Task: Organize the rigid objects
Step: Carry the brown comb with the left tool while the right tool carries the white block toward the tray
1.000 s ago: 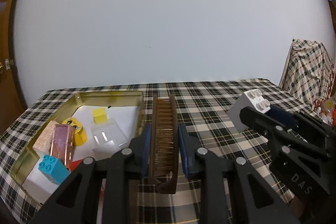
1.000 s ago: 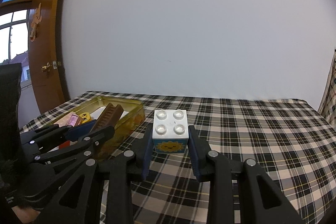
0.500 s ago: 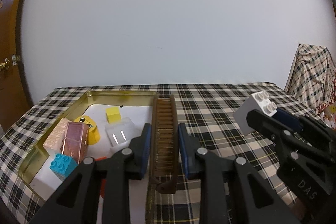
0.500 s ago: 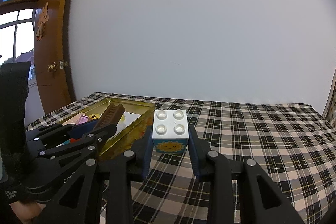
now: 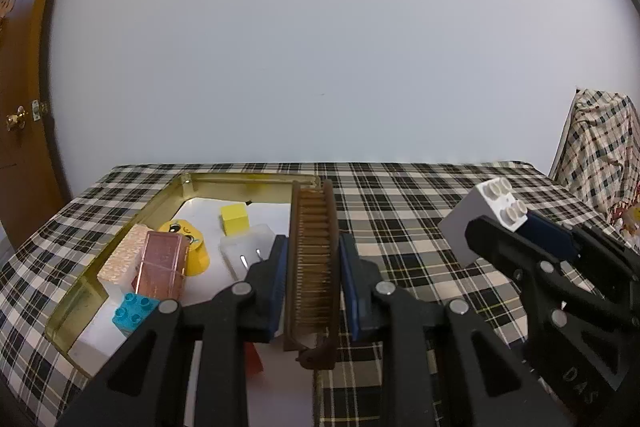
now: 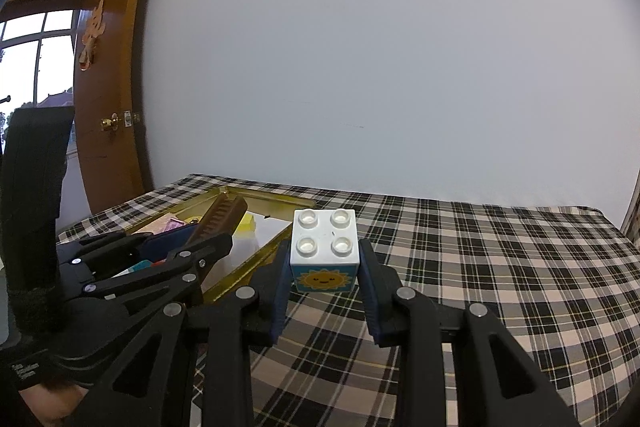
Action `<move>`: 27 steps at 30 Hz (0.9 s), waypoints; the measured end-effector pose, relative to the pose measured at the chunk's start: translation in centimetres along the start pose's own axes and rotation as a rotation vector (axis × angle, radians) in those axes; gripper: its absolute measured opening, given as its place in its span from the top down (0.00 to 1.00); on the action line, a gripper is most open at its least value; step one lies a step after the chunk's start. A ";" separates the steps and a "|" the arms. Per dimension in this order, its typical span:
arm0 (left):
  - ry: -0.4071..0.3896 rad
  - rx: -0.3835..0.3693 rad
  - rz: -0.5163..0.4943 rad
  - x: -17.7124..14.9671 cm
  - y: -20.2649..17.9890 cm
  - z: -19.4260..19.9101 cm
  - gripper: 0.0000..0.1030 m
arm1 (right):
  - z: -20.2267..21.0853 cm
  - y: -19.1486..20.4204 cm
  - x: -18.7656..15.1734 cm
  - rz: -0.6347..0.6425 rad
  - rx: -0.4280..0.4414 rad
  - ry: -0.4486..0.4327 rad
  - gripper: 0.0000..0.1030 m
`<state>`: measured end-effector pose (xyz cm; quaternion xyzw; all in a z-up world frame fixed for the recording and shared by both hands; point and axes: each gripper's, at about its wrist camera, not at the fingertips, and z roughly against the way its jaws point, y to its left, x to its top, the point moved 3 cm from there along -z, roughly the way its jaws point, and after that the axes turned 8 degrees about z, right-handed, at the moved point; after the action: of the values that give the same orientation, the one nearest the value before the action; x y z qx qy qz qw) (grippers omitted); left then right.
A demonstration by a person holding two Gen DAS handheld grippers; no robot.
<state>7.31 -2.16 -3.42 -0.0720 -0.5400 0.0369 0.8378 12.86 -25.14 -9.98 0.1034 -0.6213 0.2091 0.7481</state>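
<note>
My left gripper (image 5: pixel 313 259) is shut on a brown comb (image 5: pixel 313 247), held lengthwise above the right edge of a gold tin tray (image 5: pixel 240 179). The tray holds a yellow smiley cup (image 5: pixel 188 243), a small yellow cube (image 5: pixel 235 219), a pink glitter block (image 5: pixel 162 269), a teal brick (image 5: pixel 134 315) and a clear box (image 5: pixel 248 251). My right gripper (image 6: pixel 324 259) is shut on a white studded brick with a sun picture (image 6: pixel 324 247), held above the checked cloth just right of the tray (image 6: pixel 276 201). The same white brick (image 5: pixel 480 215) shows at right in the left wrist view.
A black-and-white checked tablecloth (image 6: pixel 500 267) covers the table up to a plain white wall. A wooden door with a brass knob (image 6: pixel 112 123) stands at left. A checked cloth-draped object (image 5: pixel 600 155) sits beyond the table's right end. A gloved hand (image 6: pixel 36 267) holds the left gripper.
Both grippers have drifted slightly left toward the tray, carrying the comb and the white brick. The grips are unchanged.
</note>
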 end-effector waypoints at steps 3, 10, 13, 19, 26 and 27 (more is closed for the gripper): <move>-0.002 0.004 0.003 0.0 0.3 -0.1 0.77 | -0.1 0.3 0.1 0.003 0.004 -0.003 0.67; -0.009 0.018 0.009 0.1 0.8 0.2 0.77 | -0.3 0.8 0.1 0.011 0.015 -0.006 0.67; -0.010 0.023 0.008 0.1 1.0 0.2 0.77 | -0.4 0.9 0.1 0.014 0.020 -0.005 0.67; -0.013 0.031 0.016 0.2 1.4 0.4 0.77 | -0.7 1.1 0.2 0.019 0.030 -0.006 0.67; -0.023 0.040 0.020 0.1 1.7 0.6 0.77 | -1.2 1.9 0.4 0.031 0.049 -0.005 0.67; -0.025 0.041 0.022 0.1 1.8 0.6 0.77 | -1.3 1.9 0.4 0.032 0.051 -0.006 0.67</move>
<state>6.85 -0.31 -3.34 -0.0602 -0.5485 0.0581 0.8319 13.19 -22.84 -10.07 0.1128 -0.6194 0.2364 0.7400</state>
